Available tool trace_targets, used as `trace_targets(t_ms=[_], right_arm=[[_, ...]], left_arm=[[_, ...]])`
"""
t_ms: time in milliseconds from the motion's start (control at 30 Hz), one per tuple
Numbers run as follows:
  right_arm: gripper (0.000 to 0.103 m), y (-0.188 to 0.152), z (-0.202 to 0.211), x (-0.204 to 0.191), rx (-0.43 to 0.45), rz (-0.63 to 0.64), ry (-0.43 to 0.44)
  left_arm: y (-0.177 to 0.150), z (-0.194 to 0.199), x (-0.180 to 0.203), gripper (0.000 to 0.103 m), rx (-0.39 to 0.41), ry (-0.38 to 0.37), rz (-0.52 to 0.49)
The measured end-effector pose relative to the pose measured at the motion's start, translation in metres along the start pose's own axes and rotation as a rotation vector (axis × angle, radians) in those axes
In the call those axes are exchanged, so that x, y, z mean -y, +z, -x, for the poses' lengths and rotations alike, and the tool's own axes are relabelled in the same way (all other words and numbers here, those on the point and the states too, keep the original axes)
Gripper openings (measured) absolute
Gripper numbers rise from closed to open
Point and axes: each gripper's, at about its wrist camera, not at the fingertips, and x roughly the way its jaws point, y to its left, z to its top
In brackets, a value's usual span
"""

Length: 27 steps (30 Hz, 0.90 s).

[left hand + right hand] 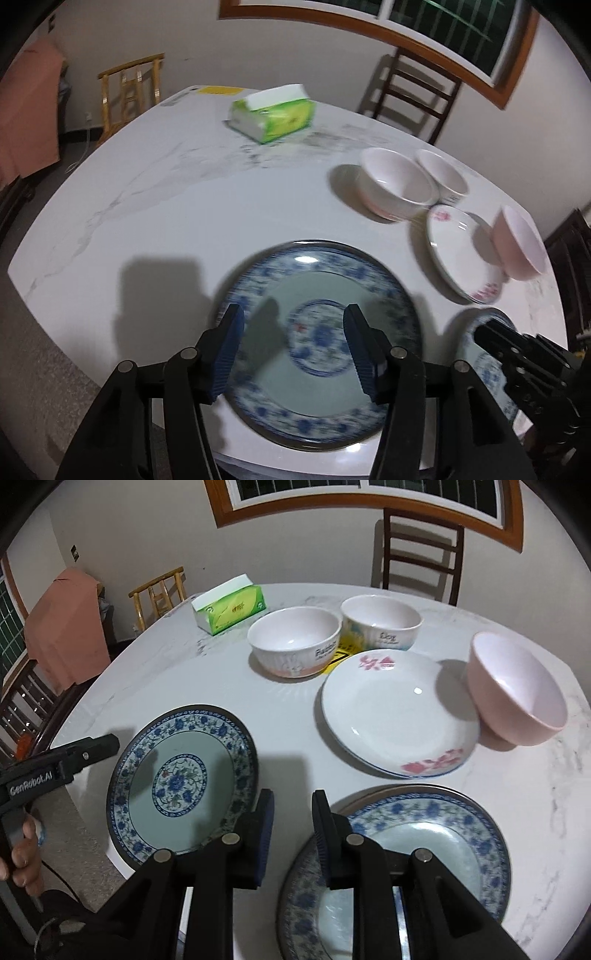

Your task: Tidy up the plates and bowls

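A blue-patterned plate (317, 343) (181, 779) lies near the table's front edge. My left gripper (293, 328) is open above it, a finger over each side, holding nothing. A second blue-patterned plate (424, 849) (487, 365) lies to the right. My right gripper (293, 812) is open and empty over its left rim. Behind are a white plate with pink flowers (399, 709) (461, 251), a pink bowl (517, 690) (521, 247) tilted against it, and two white bowls (295, 642) (380, 620) (399, 184) (443, 173).
A green tissue pack (231, 609) (273, 110) lies at the back of the white marble table (207, 672). Wooden chairs (421, 550) (160, 590) stand around the table. A yellow label (341, 653) lies between the bowls.
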Motion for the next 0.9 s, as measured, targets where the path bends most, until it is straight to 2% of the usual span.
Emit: trace_targets(t_ms=[333,900], right_arm=[[0.022,-0.018,0.022,0.024,0.039,-0.028,-0.049],[0.022,-0.052,0.057,0.078,0.029,-0.081,-0.117]], left_arm=[[-0.021,-0.002,0.065,0.053,-0.018,-0.09,-0.08],[-0.053,-0.003,0.113,0.057,-0.053,-0.122,-0.192]])
